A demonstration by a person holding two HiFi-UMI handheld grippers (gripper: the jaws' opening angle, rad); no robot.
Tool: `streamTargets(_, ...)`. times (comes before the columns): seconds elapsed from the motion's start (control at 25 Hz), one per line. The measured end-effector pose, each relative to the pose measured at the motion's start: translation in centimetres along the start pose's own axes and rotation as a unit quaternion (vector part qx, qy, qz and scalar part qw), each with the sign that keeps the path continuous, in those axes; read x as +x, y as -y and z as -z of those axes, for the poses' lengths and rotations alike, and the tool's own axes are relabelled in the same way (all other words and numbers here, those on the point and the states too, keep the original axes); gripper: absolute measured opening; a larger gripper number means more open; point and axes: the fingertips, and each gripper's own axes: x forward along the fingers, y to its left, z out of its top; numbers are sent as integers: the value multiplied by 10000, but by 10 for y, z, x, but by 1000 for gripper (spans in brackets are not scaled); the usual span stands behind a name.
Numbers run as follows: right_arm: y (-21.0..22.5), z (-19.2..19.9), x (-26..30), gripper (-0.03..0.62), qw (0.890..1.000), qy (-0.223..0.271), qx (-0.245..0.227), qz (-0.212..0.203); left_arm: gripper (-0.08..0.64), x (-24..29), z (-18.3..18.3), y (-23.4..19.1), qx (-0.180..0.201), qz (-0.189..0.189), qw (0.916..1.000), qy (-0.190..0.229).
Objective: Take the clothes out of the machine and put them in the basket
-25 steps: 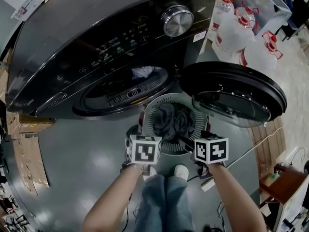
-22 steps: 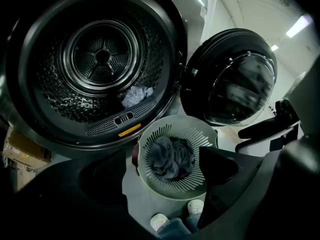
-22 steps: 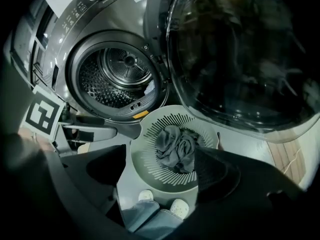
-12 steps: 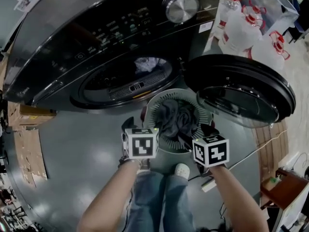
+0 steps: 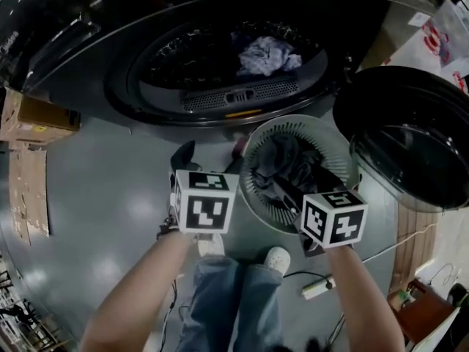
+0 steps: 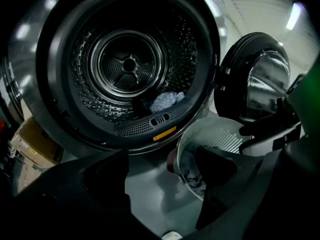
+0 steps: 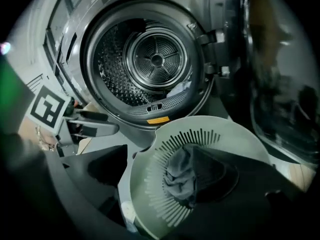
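The washing machine's drum [image 5: 227,57] stands open, and a pale bluish cloth [image 5: 267,53] lies at its front lip, also visible in the left gripper view [image 6: 165,101] and the right gripper view [image 7: 180,90]. A round white slatted basket [image 5: 330,141] sits on the floor below the opening and holds dark grey clothes [image 5: 282,167]. My left gripper [image 5: 192,163] hovers over the floor left of the basket, open and empty [image 6: 160,169]. My right gripper [image 5: 286,189] hangs over the basket, open and empty [image 7: 160,171], with the grey clothes [image 7: 177,176] below it.
The machine's round door [image 5: 410,141] hangs open to the right, close beside the basket. Cardboard boxes [image 5: 37,116] stand at the left. A cable and a white plug block [image 5: 315,288] lie on the grey floor near the person's white shoes [image 5: 277,259].
Both grippers have moved forward and down toward the machine's opening, staying open and empty. The view has tipped down, so the drum's inside and the pale cloth show larger.
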Motion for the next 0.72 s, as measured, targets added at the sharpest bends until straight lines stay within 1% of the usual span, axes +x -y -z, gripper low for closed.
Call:
streamTargets(0.08,-2,0,16,405,9999,49,-73,-55,419,3,12,-14,-15,-136,9999,41)
streamTargets(0.16,-4,-3,29,405,9997,109,-172,-95,391,8,21,-29,9,-300,9995,93)
streamTargets(0.24,-6,-13,42,405,9992,208,-318,-107,377,12,18,-39,49,-361,9989,306)
streamTargets(0.32,-8,-28,54,405,9982,313,-503,-94,377,15,7,-44,4,-321,9983,492)
streamTargets(0.44,-9,-61,71,405,9956,500,-789,-29,377,24,-13,-45,-134,-166,9975,681)
streamTargets(0.56,-3,-95,86,405,9937,718,-853,75,377,34,-41,-46,-120,30,9947,1019)
streamTargets(0.64,3,-116,99,405,9931,825,-830,101,374,42,-58,-51,-103,58,9930,1177)
streamTargets(0.72,11,-138,114,405,9914,877,-945,211,371,51,-73,-57,-113,19,9919,1266)
